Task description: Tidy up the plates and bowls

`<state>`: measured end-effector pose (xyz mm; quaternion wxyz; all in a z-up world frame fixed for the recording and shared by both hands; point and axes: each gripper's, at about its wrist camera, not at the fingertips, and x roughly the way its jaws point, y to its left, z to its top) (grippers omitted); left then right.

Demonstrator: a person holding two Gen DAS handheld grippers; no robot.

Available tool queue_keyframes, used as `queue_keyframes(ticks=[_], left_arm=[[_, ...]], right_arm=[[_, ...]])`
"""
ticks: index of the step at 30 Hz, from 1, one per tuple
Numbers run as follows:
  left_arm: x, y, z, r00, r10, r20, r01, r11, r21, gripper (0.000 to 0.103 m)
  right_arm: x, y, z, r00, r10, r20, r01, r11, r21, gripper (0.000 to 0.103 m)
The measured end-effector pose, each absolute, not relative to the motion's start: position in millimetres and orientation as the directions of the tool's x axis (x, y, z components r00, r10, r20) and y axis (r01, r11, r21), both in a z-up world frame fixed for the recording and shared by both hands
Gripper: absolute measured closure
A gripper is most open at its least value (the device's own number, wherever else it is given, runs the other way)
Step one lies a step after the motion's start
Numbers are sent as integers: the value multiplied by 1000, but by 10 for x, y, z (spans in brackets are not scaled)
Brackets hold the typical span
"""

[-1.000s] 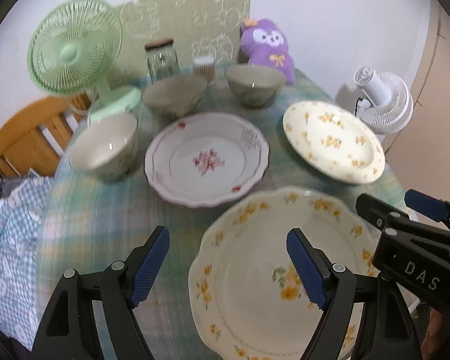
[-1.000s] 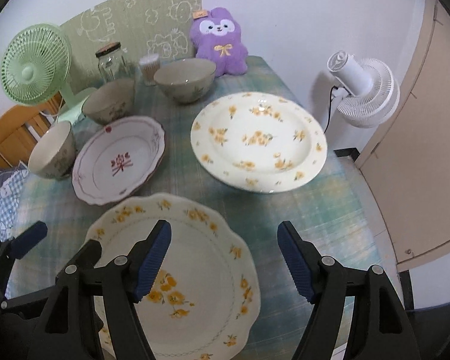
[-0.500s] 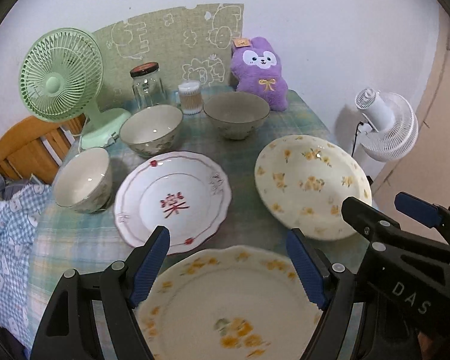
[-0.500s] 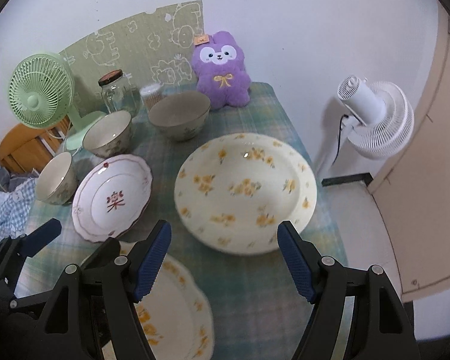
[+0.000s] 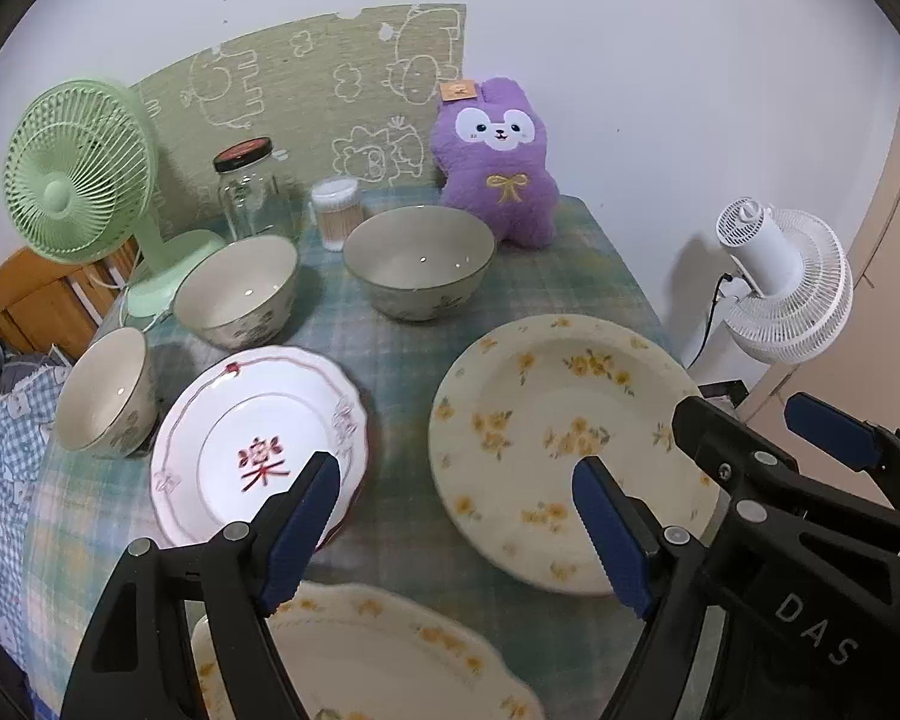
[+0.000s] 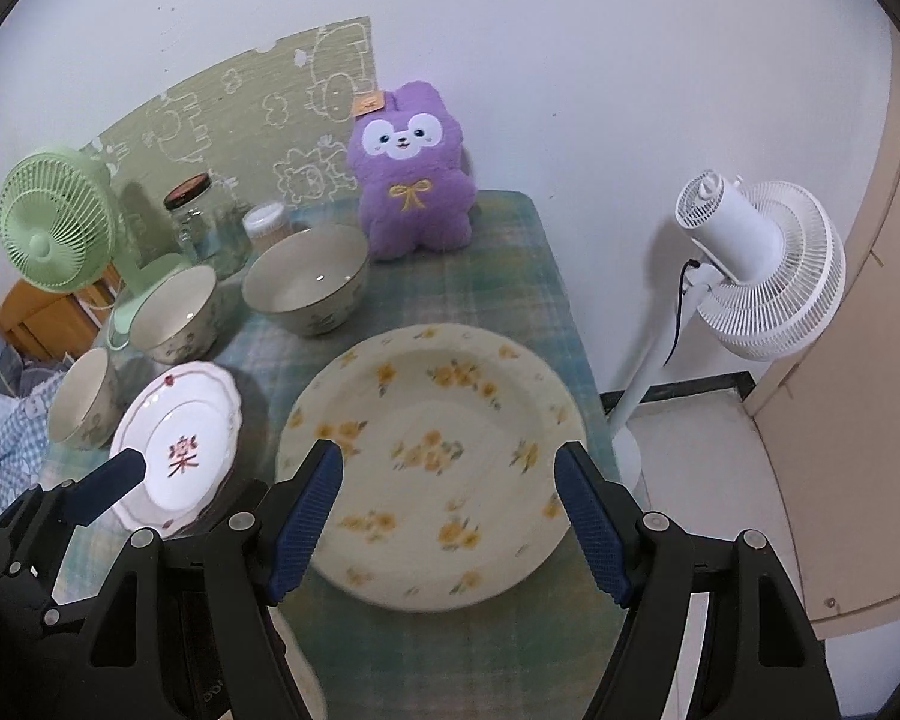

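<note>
A round cream plate with yellow flowers [image 5: 564, 444] [image 6: 432, 456] lies on the right of the checked tablecloth. Left of it is a white plate with a red motif [image 5: 252, 450] [image 6: 180, 438]. A scalloped yellow-flowered plate [image 5: 378, 660] sits nearest, under my left gripper [image 5: 456, 531], which hangs open and empty. Three bowls stand behind: a large one [image 5: 417, 267] [image 6: 306, 279], a middle one [image 5: 237, 288] [image 6: 174, 312] and a small one [image 5: 105, 390] [image 6: 81, 402]. My right gripper [image 6: 450, 519] is open and empty above the round plate's near half.
At the back stand a purple plush toy [image 5: 498, 162], a glass jar [image 5: 249, 192], a small tub of sticks [image 5: 336, 210] and a green desk fan [image 5: 78, 174]. A white floor fan [image 6: 750, 276] stands past the table's right edge. Blue checked cloth [image 5: 0, 468] lies left.
Both grippers have pulled back from the table, still open. The scalloped plate has slid toward the bottom edge of both views, and more of the round plate and the back wall shows.
</note>
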<state>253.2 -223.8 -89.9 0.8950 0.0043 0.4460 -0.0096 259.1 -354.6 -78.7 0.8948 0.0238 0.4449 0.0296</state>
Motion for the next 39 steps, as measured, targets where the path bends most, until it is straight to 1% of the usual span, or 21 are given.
queue_keyframes(ticks=[4, 10, 15, 22, 26, 30, 31, 32, 35, 39], left_arm=[[2697, -2334, -977, 590, 23, -807, -23, 1000, 13, 21], [2923, -2377, -1194, 561, 1, -828, -49, 998, -32, 22], [3132, -2412, -1410, 524, 28, -851, -54, 999, -1, 28], [3269, -2434, -1661, 466, 7, -885, -54, 998, -21, 31], [3286, -2442, -1711, 465, 27, -885, -61, 998, -1, 37], [3327, -2403, -1758, 446, 51, -894, -79, 997, 18, 52], [3349, -2382, -1772, 435, 53, -899, -83, 996, 19, 54], [3362, -2361, -1789, 424, 54, -904, -90, 996, 17, 58], [3371, -2325, -1800, 415, 30, -909, -97, 995, -12, 57], [3353, -2353, -1809, 419, 34, -907, -87, 996, -2, 56]], right_arm=[[2763, -3654, -859, 602, 66, -796, -29, 998, 60, 27], [3022, -3782, -1054, 590, 58, -805, -33, 998, 47, 27], [3213, -3834, -1249, 573, 49, -818, -37, 999, 35, 27], [3393, -3889, -1502, 532, 20, -847, -33, 999, 3, 27], [3439, -3922, -1597, 521, 11, -854, -28, 1000, -4, 27], [3504, -3943, -1698, 495, 17, -869, -36, 999, -1, 36], [3511, -3937, -1712, 490, 18, -872, -38, 999, 0, 40], [3528, -3941, -1738, 483, 17, -875, -39, 999, -2, 41], [3560, -3955, -1772, 475, 12, -880, -41, 999, -9, 44], [3619, -3961, -1827, 457, -3, -889, -50, 998, -29, 50]])
